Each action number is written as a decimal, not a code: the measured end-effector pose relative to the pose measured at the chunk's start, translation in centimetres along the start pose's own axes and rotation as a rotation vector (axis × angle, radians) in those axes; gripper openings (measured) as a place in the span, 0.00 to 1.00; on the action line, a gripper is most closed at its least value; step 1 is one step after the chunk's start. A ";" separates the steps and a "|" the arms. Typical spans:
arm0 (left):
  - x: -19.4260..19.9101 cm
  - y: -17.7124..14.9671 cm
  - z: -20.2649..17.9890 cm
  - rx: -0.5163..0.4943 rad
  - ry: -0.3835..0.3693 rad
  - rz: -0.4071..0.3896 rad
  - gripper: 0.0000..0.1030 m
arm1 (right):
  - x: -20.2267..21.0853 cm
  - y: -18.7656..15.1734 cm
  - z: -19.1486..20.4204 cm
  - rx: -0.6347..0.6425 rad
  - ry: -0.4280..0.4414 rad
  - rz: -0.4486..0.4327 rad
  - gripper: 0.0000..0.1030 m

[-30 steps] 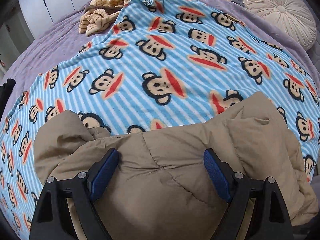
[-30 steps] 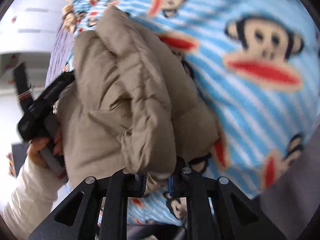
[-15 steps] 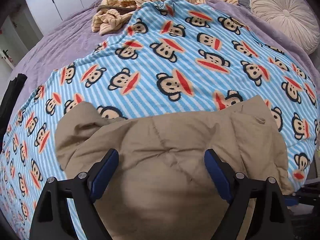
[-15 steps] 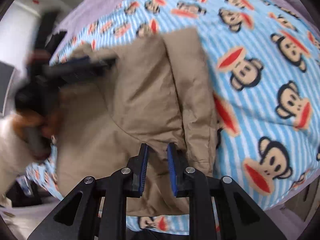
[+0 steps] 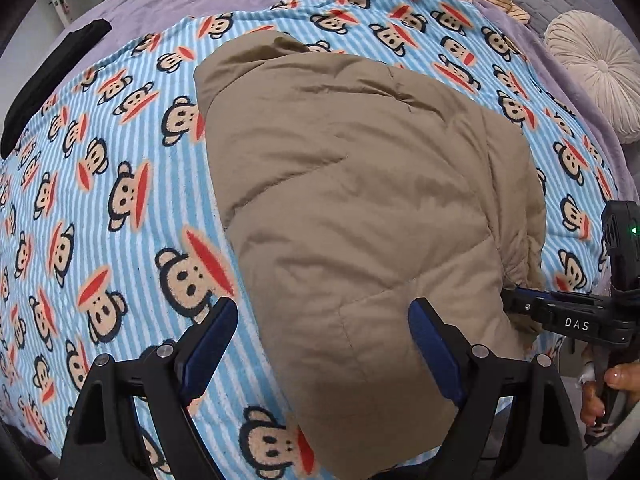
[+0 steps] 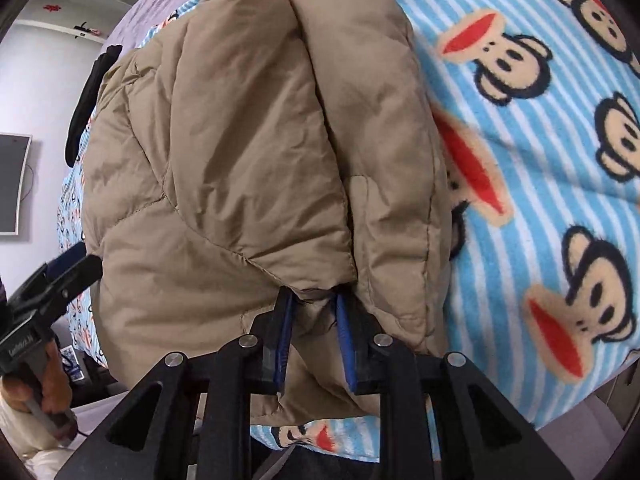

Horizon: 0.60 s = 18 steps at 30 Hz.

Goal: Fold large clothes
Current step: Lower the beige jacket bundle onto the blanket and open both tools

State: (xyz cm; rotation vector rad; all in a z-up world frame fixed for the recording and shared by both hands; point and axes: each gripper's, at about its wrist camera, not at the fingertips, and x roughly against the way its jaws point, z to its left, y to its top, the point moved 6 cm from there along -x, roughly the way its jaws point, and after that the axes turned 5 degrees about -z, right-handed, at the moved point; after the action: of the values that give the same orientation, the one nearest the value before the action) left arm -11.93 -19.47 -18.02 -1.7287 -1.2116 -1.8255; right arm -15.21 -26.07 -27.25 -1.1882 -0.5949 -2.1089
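A: Left wrist view?
B: The tan padded jacket [image 5: 360,208] lies folded on the monkey-print blanket [image 5: 120,200]. The left gripper [image 5: 322,344] has its 2 fingers spread wide, holding nothing, above the jacket's near end.
A: Right wrist view?
B: The right gripper [image 6: 314,336] has its fingers narrow, with jacket [image 6: 224,152] fabric between them; whether they pinch it, I cannot tell.

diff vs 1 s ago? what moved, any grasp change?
The tan quilted puffer jacket went from a bunch lifted by the right gripper to lying flatter and spread further up the blue striped monkey-print blanket. The right gripper is still pinching the jacket's edge. The left gripper stays open over it. Blanket unmoved.
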 end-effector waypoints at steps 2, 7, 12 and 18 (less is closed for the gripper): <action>0.2 -0.2 0.2 0.000 -0.003 -0.003 0.86 | -0.3 0.1 0.3 0.002 -0.013 -0.005 0.23; 0.9 -0.7 1.0 0.006 -0.016 0.001 0.86 | -0.1 0.4 0.8 -0.039 -0.037 -0.025 0.26; 1.9 -1.2 1.9 0.011 -0.012 -0.017 0.86 | 0.6 -0.4 2.1 -0.046 -0.079 -0.046 0.34; 3.1 -1.9 2.7 -0.018 0.015 -0.054 1.00 | 2.3 -1.3 4.3 -0.037 -0.089 -0.112 0.61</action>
State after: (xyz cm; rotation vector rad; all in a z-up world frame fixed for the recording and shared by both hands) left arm -12.23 -15.36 -16.09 -1.7047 -1.2511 -1.8823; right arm -14.54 -23.11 -23.25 -1.3024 -0.6798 -2.1775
